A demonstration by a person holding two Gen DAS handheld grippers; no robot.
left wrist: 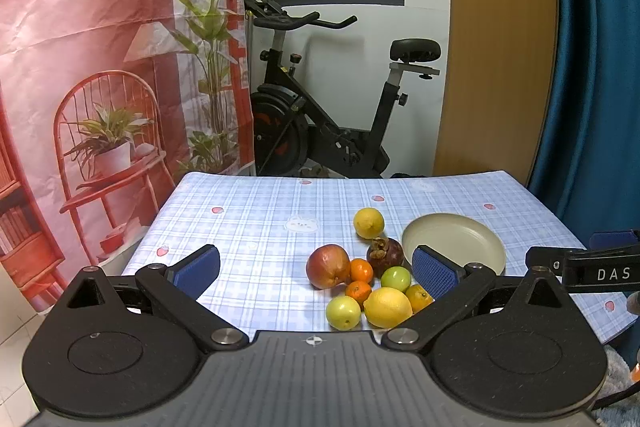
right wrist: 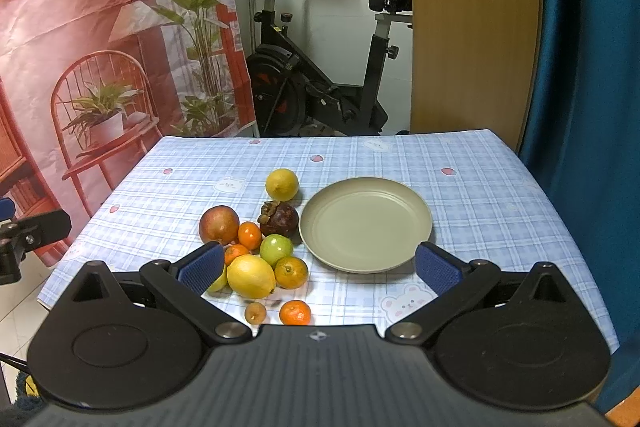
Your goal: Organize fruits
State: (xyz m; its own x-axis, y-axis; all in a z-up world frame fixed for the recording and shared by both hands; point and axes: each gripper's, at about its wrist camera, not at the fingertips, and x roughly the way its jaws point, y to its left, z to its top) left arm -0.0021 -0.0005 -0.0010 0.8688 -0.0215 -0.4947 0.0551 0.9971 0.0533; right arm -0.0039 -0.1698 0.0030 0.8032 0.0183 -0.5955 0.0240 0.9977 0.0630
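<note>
Both claws are standing with jaws wide apart and gripping nothing: the left gripper [left wrist: 316, 269] is hovering over the near-left side of the table [right wrist: 480, 187], and the right gripper [right wrist: 320, 265] is hovering just in front of the plate [right wrist: 366, 225]. Neither is touching any fruit.

Judging from this, the sorting is not yet begun. The round, pale green plate is sitting bare on the blue checked cloth, right of centre.

All the fruit is lying loose on the cloth in a cluster just left of the plate. Going from biggest down: a red apple [right wrist: 219, 225] is at the cluster's left edge; a large lemon [right wrist: 251, 275] is at the front; a smaller lemon [right wrist: 282, 184] is sitting at the back, slightly apart. A dark purple mangosteen [right wrist: 279, 218] is lying just beside the plate's rim. Two green fruits are showing, one [right wrist: 276, 249] mid-cluster and one [left wrist: 343, 312] at the front left. Several small oranges are tucked among them, one [right wrist: 295, 312] lying alone nearest the viewer beside a tiny brownish fruit [right wrist: 255, 311].

Every piece is waiting to be moved.
</note>
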